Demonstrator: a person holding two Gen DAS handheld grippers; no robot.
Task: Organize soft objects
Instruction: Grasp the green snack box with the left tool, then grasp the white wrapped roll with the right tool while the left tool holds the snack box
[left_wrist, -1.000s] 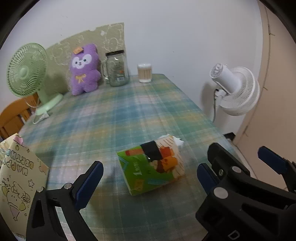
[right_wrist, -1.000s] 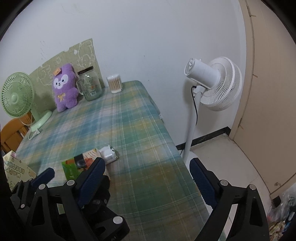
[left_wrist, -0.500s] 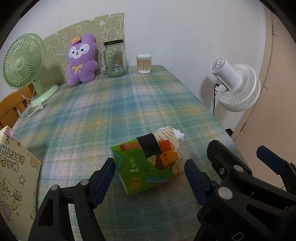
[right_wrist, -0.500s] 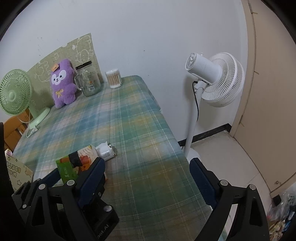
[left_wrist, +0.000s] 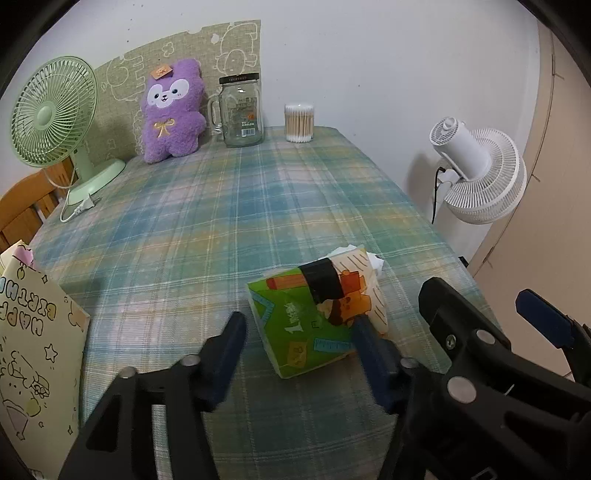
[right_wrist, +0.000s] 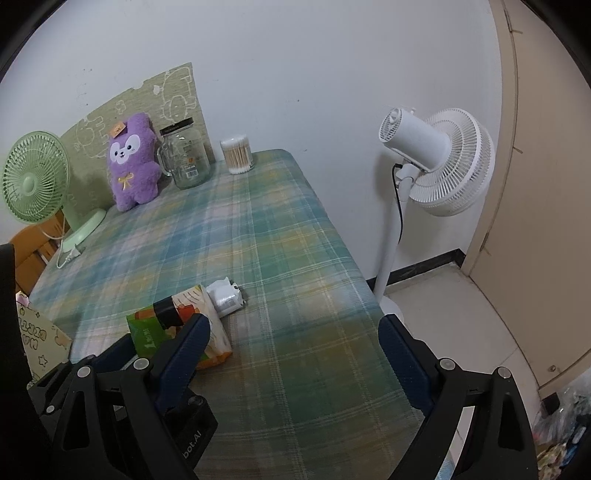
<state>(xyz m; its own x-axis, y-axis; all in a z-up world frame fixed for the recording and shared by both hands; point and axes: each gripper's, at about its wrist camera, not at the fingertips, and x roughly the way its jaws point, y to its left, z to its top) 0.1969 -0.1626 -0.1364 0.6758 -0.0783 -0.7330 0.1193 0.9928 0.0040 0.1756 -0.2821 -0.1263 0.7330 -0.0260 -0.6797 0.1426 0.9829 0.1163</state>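
Fingers of the left gripper (left_wrist: 299, 343) are closing around the tissue pack (left_wrist: 317, 317), one blue pad on either side of its near end. The right-hand pad touches the pack's edge; the left-hand pad stands just clear of it, so the pack is between the fingers but not yet squeezed from both sides. Fingers of the right gripper (right_wrist: 295, 350) are spread wide with nothing between them, over the plaid worktop (right_wrist: 280, 236) near its front right edge.

The pack lies on its side near the front of the worktop, green and orange print up, a black band of tape across it and white tissue showing at its far end. In the right wrist view the right gripper's left finger overlaps the pack; whether it touches cannot be told.

At the back of the worktop, against the wall, a purple plush (left_wrist: 171, 110) sits upright, with a glass jar (left_wrist: 242, 110) just beside it and a tub of cotton swabs (left_wrist: 299, 122) further right. A green fan (left_wrist: 51, 110) stands at the back left corner. A paper bag (left_wrist: 29, 332) is at the front left. A white fan (right_wrist: 439, 158) stands on the floor to the right.
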